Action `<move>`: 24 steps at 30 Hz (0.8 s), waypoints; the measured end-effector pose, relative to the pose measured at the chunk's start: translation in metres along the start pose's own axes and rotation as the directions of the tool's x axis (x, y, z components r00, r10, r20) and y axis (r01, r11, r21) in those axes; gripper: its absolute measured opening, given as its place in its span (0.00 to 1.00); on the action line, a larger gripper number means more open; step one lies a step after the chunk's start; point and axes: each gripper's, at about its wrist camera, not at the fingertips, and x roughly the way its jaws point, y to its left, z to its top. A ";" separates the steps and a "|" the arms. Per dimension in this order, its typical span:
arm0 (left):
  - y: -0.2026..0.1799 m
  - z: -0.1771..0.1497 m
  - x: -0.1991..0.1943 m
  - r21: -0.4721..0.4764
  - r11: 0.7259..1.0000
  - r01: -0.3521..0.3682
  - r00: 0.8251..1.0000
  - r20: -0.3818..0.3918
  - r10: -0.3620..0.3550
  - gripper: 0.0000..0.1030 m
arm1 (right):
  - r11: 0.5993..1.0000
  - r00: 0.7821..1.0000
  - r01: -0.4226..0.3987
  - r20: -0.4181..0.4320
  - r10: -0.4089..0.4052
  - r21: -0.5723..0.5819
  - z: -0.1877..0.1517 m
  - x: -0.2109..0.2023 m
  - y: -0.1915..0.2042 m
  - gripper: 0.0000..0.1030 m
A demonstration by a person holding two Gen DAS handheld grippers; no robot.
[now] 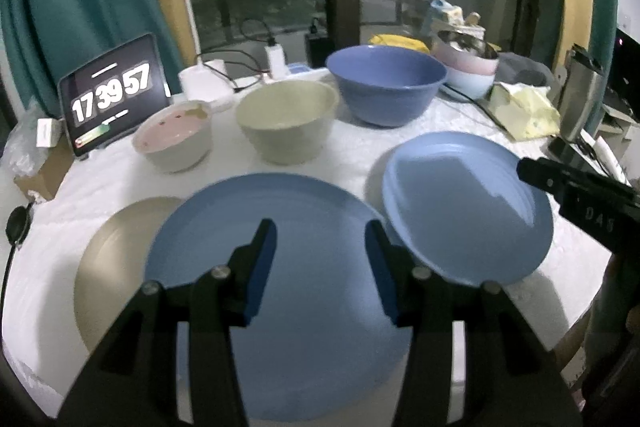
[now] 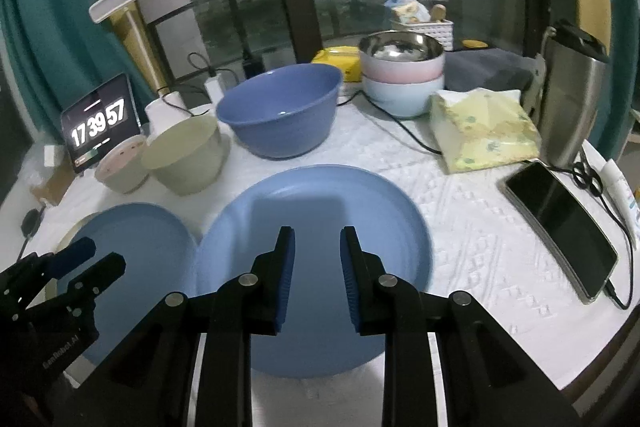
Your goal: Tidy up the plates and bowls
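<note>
Your left gripper [image 1: 320, 239] hovers with its jaws spread wide and empty above a large blue plate [image 1: 280, 299], which overlaps a beige plate [image 1: 108, 259] lying on the white tablecloth [image 1: 352, 151]. Your right gripper [image 2: 317, 247] is also parted and holds nothing, poised over a second blue plate [image 2: 320, 211] just beside the first. Beyond the plates stand 3 loose bowls in a row: a small pink-lined bowl [image 1: 174, 135], a cream bowl [image 1: 286, 125] and a big blue bowl [image 1: 386, 83]. By the look of it, sorting has barely begun: the 3 plates are not yet in 1 neat stack, and the 3 bowls are not nested. A separate stack of bowls [image 2: 402, 77] sits at the back. The right side is crowded by a tissue pack [image 2: 484, 131], a phone [image 2: 560, 227] and a steel flask [image 2: 572, 95] near the table edge; the open cloth between plates and phone gives the most room.
</note>
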 end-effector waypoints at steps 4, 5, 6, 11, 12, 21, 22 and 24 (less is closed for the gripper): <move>0.016 -0.004 -0.005 -0.024 1.000 -0.012 1.000 0.012 0.012 0.46 | 1.000 1.000 -0.008 -0.003 0.008 -0.017 -0.003 0.000 0.015 0.24; 0.020 -0.005 -0.006 -0.030 0.999 -0.014 1.000 0.014 0.014 0.46 | 1.000 1.000 -0.010 -0.005 0.010 -0.022 -0.004 0.000 0.020 0.24; 0.023 -0.005 -0.007 -0.035 0.999 -0.015 1.000 0.016 0.016 0.46 | 1.000 1.000 -0.011 -0.006 0.011 -0.026 -0.005 0.000 0.023 0.24; 0.040 -0.012 -0.013 -0.056 0.998 -0.018 0.999 0.030 0.020 0.46 | 0.999 1.000 -0.018 -0.010 0.018 -0.044 -0.010 0.000 0.039 0.24; 0.042 -0.013 -0.014 -0.059 0.998 -0.018 0.999 0.033 0.020 0.46 | 0.999 1.000 -0.019 -0.010 0.019 -0.049 -0.011 -0.001 0.044 0.24; 0.073 -0.028 -0.024 -0.116 0.993 -0.021 0.997 0.067 0.029 0.46 | 0.996 0.999 -0.020 -0.029 0.018 -0.092 -0.024 -0.003 0.073 0.24; 0.076 -0.030 -0.024 -0.121 0.992 -0.022 0.997 0.069 0.030 0.46 | 0.995 0.999 -0.022 -0.031 0.019 -0.094 -0.025 -0.003 0.076 0.24; 0.081 -0.033 -0.025 -0.125 0.992 -0.023 0.997 0.071 0.032 0.46 | 0.995 0.999 -0.025 -0.037 0.021 -0.098 -0.029 -0.002 0.082 0.24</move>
